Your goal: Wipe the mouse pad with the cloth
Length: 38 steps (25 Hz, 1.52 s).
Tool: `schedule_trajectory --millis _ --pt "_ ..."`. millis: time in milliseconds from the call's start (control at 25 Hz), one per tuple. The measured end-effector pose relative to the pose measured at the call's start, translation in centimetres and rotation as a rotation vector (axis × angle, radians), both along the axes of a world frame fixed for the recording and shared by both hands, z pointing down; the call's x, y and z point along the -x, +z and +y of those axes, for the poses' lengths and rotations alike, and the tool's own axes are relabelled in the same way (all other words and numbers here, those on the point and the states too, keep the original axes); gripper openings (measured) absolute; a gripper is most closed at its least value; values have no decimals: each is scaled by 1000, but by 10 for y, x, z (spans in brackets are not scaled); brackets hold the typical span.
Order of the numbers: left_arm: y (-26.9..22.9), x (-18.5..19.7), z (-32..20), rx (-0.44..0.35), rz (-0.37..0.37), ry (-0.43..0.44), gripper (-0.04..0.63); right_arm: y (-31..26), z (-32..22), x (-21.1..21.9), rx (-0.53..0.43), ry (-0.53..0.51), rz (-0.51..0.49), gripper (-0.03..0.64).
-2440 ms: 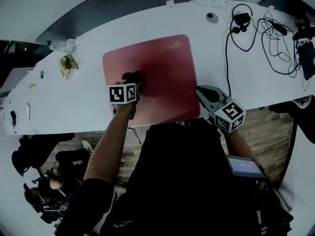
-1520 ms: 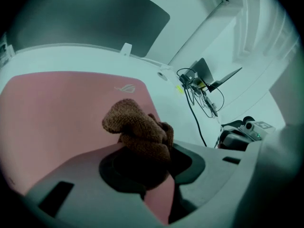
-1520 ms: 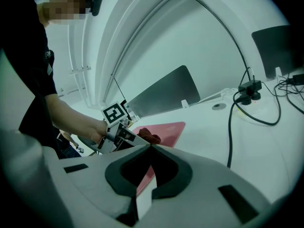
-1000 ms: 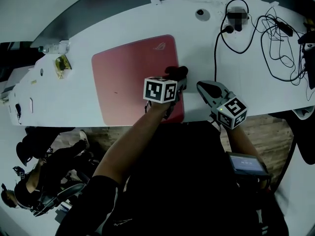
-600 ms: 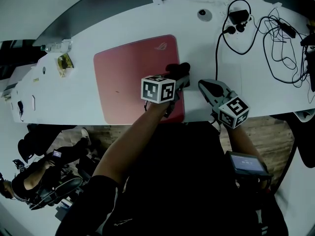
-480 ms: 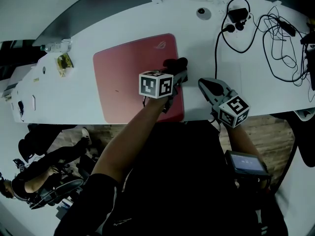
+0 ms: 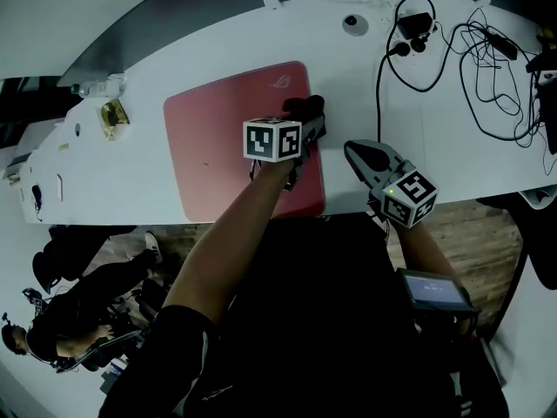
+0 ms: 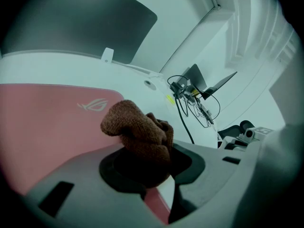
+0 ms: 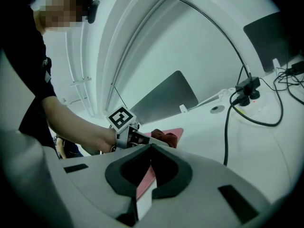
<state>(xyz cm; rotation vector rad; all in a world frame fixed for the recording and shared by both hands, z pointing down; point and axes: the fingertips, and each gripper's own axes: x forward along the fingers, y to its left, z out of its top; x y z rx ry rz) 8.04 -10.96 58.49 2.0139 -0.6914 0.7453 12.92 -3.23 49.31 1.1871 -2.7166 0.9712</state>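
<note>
A pink mouse pad lies on the white desk. My left gripper is shut on a bunched brown cloth, which presses on the pad near its far right corner. In the left gripper view the cloth bulges out between the jaws above the pad and its logo. My right gripper hangs over the desk's near edge, just right of the pad, shut and holding nothing. The right gripper view shows the left gripper and the cloth on the pad.
Black cables and a plug sprawl over the desk's far right. A round grommet sits behind the pad. A yellowish wrapper and a clear bottle lie at the far left. A person sits lower left.
The left gripper swept the cloth from the pad's middle left to its right edge, then up toward the far right corner. The right gripper has hardly moved.
</note>
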Motion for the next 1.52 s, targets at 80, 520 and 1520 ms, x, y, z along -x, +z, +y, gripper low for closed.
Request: schedule_trajectory --millis 80,520,1520 --pt "0 7 -5 -5 -6 -3 137 0 -1 1 0 1 8 24" --pt "-2 67 -21 4 11 -13 135 -4 -6 44 6 -8 43 24" --pt "-3 255 -49 -56 -49 -99 136 -10 -19 167 3 -62 107 25"
